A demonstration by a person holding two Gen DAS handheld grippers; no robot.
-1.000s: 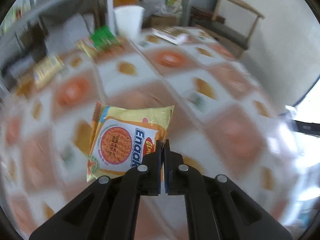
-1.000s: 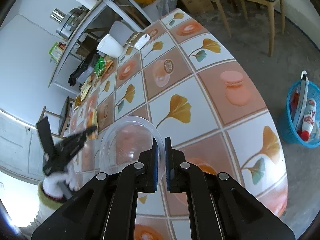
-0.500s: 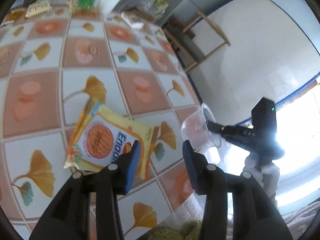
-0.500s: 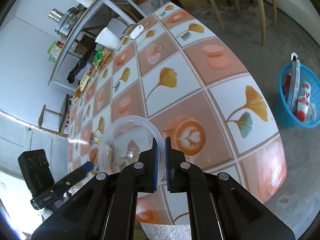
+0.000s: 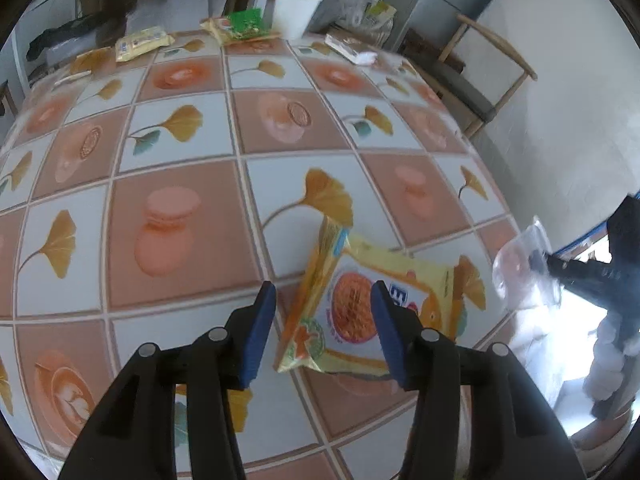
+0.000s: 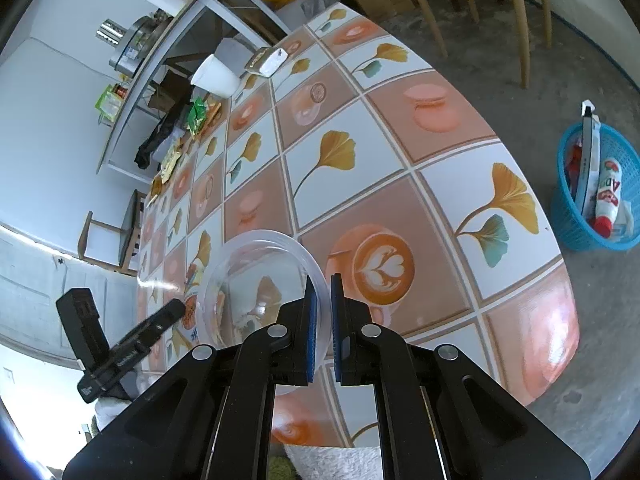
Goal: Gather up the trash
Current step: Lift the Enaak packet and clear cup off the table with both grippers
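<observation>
Noodle packet lies on patterned tablecloth; blue basket on floor.

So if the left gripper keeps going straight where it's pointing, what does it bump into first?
Probably the yellow snack packet lying on the table. The left gripper, jaws opening, points down at its left part; depth is hard to judge.

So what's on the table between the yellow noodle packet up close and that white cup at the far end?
Nothing: in the left wrist view, only bare patterned tablecloth runs from the noodle packet to the white cup. The other wrappers lie beside the cup.
</observation>
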